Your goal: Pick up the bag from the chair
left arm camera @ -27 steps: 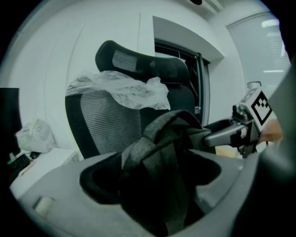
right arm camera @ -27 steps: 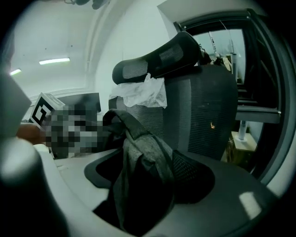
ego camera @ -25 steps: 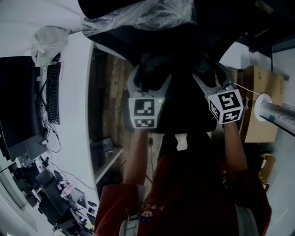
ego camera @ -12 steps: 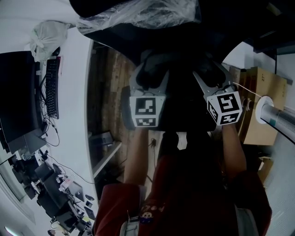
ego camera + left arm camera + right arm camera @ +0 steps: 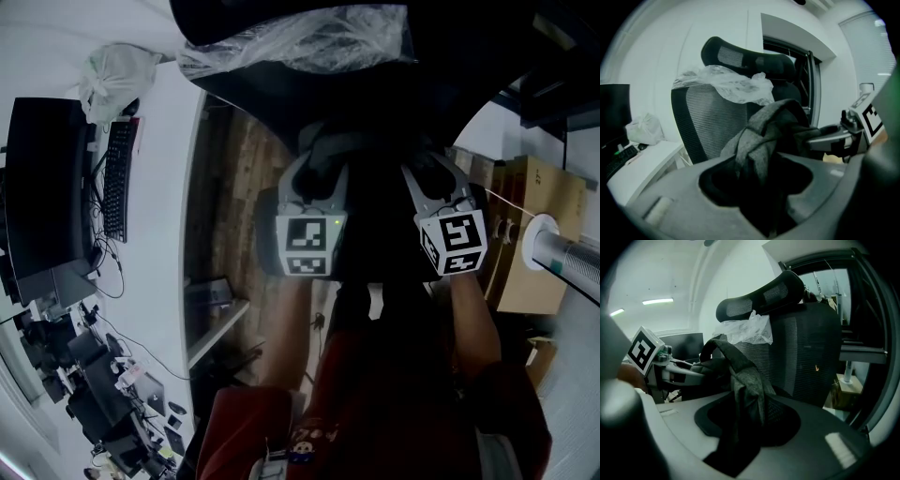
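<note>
Left gripper (image 5: pixel 758 185) and right gripper (image 5: pixel 740 427) each clamp a fold of a grey fabric bag (image 5: pixel 761 133), jaws pinched narrow on the cloth, holding it between them in front of a black mesh office chair (image 5: pixel 808 350). Whether the bag touches the seat cannot be told. A clear plastic sheet (image 5: pixel 726 84) drapes over the chair's back just below its headrest (image 5: pixel 740 54). The chair stands off the long edge of a white worktop (image 5: pixel 159 234), where a keyboard (image 5: pixel 115 183) lies beside a dark monitor (image 5: pixel 42 197) and a knotted white plastic bag (image 5: pixel 117 73) sits near the far corner. A cardboard box (image 5: pixel 530 220) stands on the person's right side, well apart from the worktop.
</note>
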### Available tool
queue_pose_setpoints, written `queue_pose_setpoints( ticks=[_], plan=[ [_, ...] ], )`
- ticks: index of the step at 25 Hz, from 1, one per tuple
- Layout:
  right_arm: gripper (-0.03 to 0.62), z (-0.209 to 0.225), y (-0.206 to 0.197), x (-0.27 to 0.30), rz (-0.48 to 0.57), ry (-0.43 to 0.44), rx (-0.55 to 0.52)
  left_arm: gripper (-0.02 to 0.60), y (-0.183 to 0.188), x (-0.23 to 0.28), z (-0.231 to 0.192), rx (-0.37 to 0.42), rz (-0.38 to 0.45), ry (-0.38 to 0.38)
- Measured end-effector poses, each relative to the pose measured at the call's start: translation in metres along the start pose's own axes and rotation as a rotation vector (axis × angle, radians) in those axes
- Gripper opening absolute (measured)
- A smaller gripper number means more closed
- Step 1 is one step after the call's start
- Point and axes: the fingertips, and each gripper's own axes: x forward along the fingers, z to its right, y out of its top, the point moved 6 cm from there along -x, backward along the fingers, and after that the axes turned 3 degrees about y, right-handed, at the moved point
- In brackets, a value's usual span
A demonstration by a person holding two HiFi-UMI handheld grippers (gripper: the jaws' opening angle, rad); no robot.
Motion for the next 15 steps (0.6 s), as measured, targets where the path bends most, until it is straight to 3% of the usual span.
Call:
queue_pose_setpoints(
  ticks=[15],
  plan=[
    [0.129,-0.059,0.042,-0.063,0.071,-0.034,-0.101,0.204,0.027,-0.092,0.009,-0.023,0.122,0.023]
  ],
)
